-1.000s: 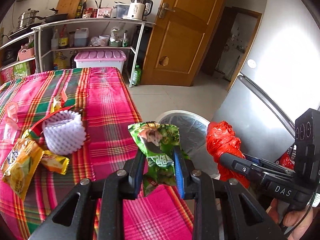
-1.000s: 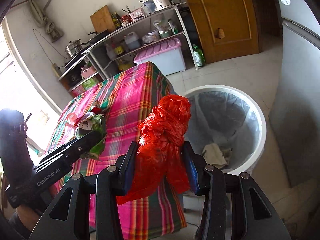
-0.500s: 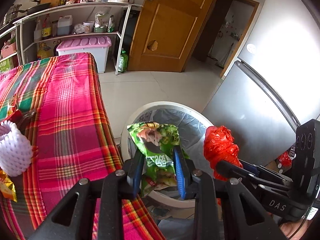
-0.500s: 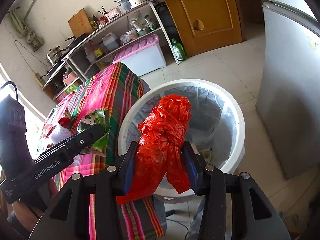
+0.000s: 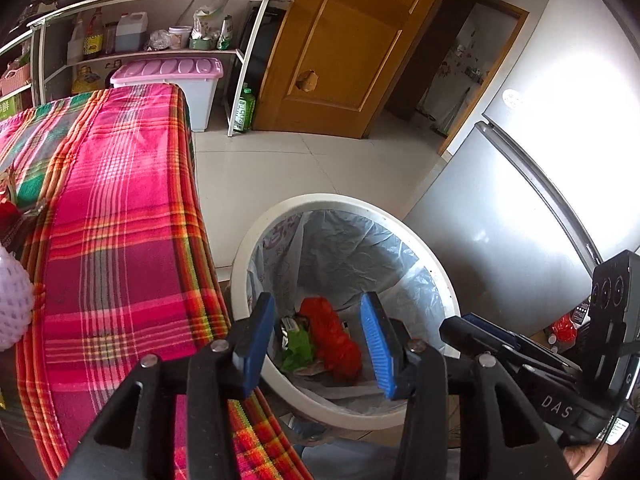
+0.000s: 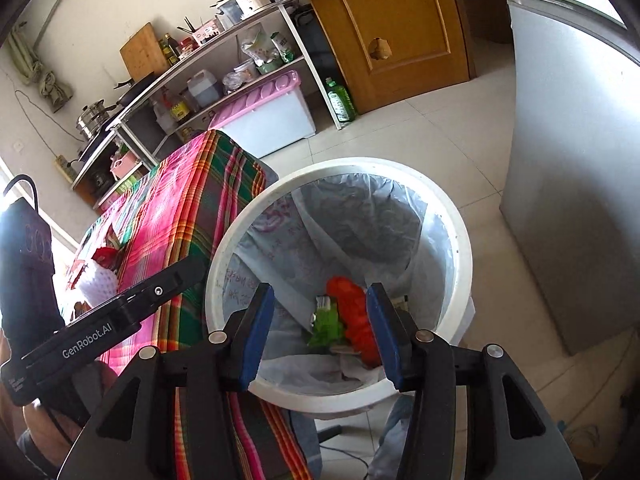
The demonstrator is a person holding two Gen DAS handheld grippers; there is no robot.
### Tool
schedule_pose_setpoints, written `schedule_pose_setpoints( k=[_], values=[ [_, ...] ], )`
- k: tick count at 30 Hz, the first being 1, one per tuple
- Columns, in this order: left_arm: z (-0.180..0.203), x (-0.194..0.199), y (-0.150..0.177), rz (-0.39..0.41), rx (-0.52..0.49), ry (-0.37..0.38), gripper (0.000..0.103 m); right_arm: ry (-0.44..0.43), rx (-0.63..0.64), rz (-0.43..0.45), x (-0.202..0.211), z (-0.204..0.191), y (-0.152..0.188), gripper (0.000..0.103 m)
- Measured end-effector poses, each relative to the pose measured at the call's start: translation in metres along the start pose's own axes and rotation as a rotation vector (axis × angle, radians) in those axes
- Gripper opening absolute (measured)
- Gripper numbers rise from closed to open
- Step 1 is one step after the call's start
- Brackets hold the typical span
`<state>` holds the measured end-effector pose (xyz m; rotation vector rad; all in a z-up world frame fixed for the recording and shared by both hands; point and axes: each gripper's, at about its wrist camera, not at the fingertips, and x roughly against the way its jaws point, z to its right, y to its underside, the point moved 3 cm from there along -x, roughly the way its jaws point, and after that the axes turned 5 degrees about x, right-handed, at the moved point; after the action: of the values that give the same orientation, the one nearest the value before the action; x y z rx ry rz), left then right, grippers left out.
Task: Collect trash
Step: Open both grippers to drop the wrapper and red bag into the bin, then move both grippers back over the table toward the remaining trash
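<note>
A white round bin (image 5: pixel 436 256) (image 6: pixel 460 232) with a grey liner stands on the floor beside the table. On its bottom lie a red plastic bag (image 5: pixel 332 336) (image 6: pixel 354 316) and a green snack wrapper (image 5: pixel 298 346) (image 6: pixel 326 326). Both grippers hang over the bin's near rim. My left gripper (image 5: pixel 318 344) is opening, its blue pads apart with nothing held between them. My right gripper (image 6: pixel 320 332) is also opening wider and holds nothing. The right gripper's body shows at the right of the left wrist view, the left one's at the left of the right wrist view.
The table with a pink plaid cloth (image 5: pixel 112 248) (image 6: pixel 176 216) borders the bin on the left; a white foam net (image 5: pixel 12 308) (image 6: pixel 98 280) and wrappers lie on it. A grey fridge (image 5: pixel 532 208) stands right of the bin. Shelves (image 5: pixel 152 40), a pink-lidded box (image 5: pixel 176 76) and a wooden door (image 5: pixel 340 48) are beyond.
Both grippers came over the bin and lowered. The left let go of the green wrapper and the right let go of the red bag; both items now lie inside the bin.
</note>
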<state>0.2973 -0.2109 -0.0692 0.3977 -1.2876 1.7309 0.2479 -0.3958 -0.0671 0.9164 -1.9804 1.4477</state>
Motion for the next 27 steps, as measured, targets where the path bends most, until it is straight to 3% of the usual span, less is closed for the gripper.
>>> schedule_pose_setpoints(
  k=[11, 27],
  values=[
    [-0.011, 0.070, 0.009, 0.114, -0.016, -0.024, 0.047, -0.056, 0.062, 0.057, 0.032, -0.039, 0.003, 0.049],
    [-0.067, 0.178, 0.051, 0.234, 0.069, -0.126, 0.047, -0.174, 0.243, 0.051, 0.061, -0.140, 0.036, 0.049]
  ],
)
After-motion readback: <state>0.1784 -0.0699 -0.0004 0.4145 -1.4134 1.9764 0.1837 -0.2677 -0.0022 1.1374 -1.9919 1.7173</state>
